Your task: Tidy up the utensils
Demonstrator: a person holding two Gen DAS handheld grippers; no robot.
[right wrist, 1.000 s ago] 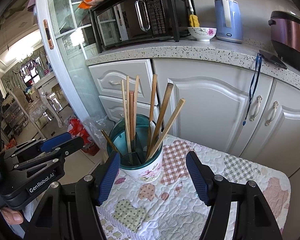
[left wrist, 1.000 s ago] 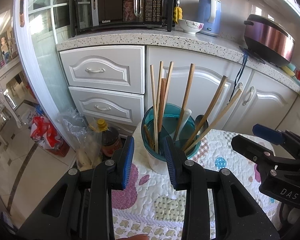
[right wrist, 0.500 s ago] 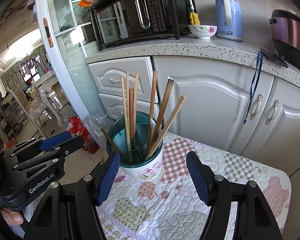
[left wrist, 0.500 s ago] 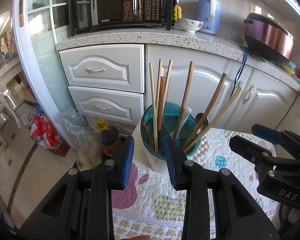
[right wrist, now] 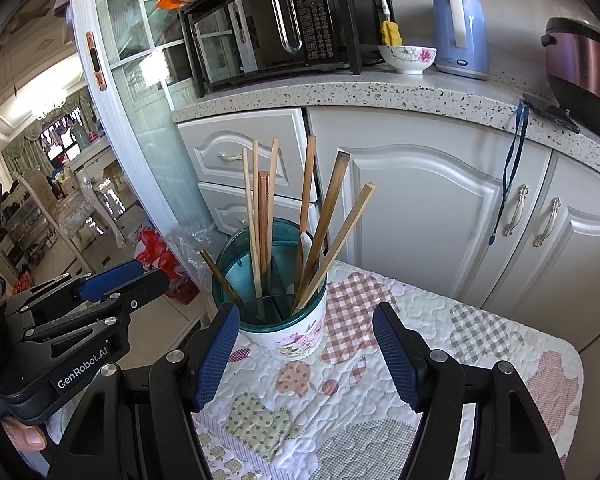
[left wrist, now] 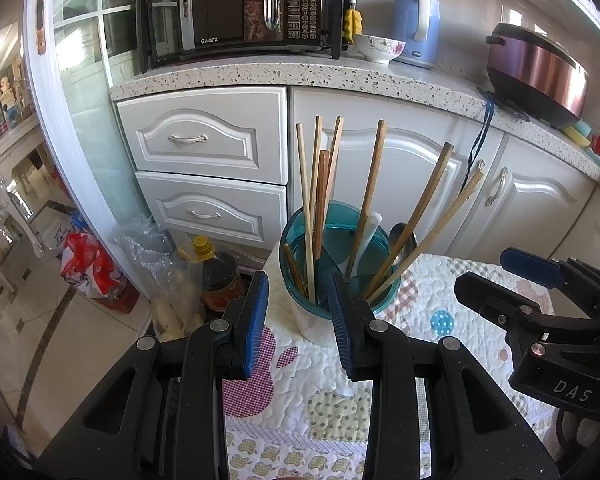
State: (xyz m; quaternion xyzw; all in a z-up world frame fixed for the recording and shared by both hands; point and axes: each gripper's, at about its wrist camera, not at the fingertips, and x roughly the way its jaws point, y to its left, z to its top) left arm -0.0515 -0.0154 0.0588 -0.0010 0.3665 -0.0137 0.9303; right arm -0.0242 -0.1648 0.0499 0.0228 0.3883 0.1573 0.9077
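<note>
A white floral utensil holder (right wrist: pixel 300 332) with a teal insert (left wrist: pixel 328 236) stands on a quilted patchwork cloth (right wrist: pixel 360 392). Several wooden chopsticks (left wrist: pixel 370 196) (right wrist: pixel 262 220), a white spoon (left wrist: pixel 366 236) and a metal spoon (left wrist: pixel 400 236) stand in it. My left gripper (left wrist: pixel 298 320) is open and empty, just in front of the holder; it also shows in the right wrist view (right wrist: pixel 112 284). My right gripper (right wrist: pixel 306 350) is open wide and empty, in front of the holder; it shows at the right of the left wrist view (left wrist: pixel 528 276).
White cabinets and drawers (left wrist: pixel 204 144) stand right behind the cloth-covered surface. The counter holds a microwave (left wrist: pixel 240 8), bowl (right wrist: pixel 406 58), kettle (right wrist: pixel 460 32) and rice cooker (left wrist: pixel 536 72). An oil bottle (left wrist: pixel 216 272) and plastic bags (left wrist: pixel 88 264) sit on the floor at left.
Both grippers have drifted back slightly from the holder. Nothing was taken hold of or let go.
</note>
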